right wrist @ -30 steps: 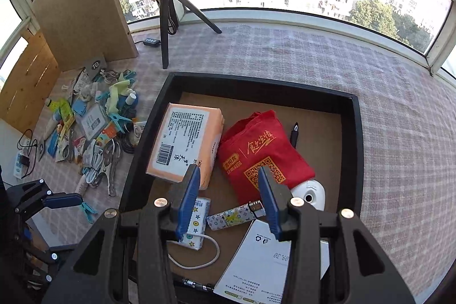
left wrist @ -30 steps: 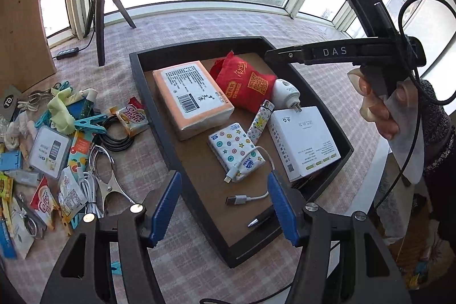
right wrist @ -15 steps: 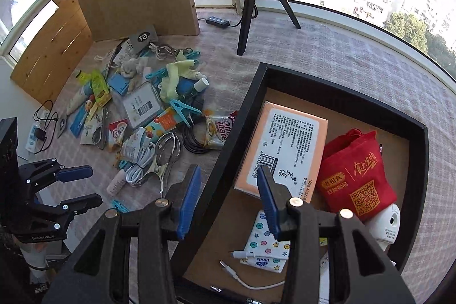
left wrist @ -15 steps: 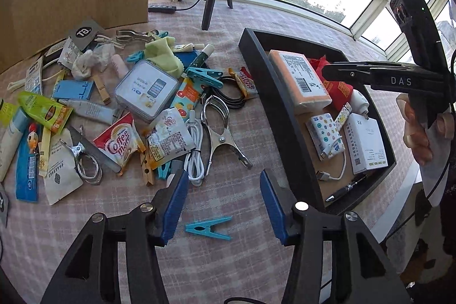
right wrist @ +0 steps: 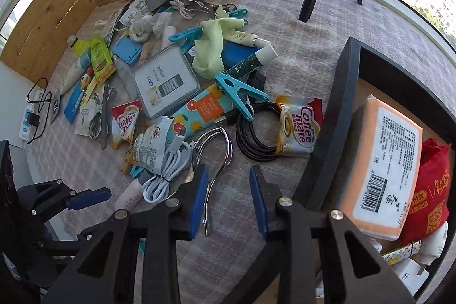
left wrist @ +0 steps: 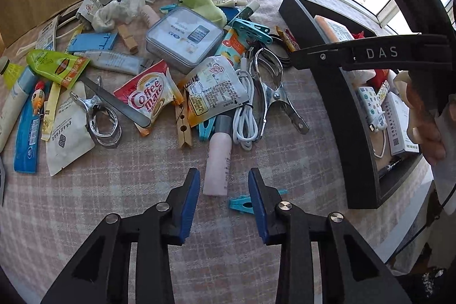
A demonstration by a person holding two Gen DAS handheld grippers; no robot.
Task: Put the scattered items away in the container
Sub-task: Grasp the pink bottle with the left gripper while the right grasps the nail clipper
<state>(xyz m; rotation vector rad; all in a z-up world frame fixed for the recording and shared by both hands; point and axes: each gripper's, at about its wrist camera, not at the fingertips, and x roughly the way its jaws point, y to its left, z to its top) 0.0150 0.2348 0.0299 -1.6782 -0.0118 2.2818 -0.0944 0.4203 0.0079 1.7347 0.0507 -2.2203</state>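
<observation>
the left tool (left wrist: pixel 223 191) hovers over the checked worktop (left wrist: pixel 114 190) with its jaws closing and nothing pinched; the pink tube (left wrist: pixel 218 161) lies just beyond the tips, its near end reaching toward the gap, and a teal peg (left wrist: pixel 242 202) sits by the right finger. the right tool (right wrist: pixel 226 191) is also closing, empty, with the handle of the metal clamp (right wrist: pixel 216 161) running between its fingers. the black tray (right wrist: pixel 336 116) stands at right, the scattered pile far left.

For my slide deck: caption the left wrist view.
Left gripper, jaws closing with nothing gripped, hovers over a pink tube at the clutter's edge, black tray to the right.
</observation>
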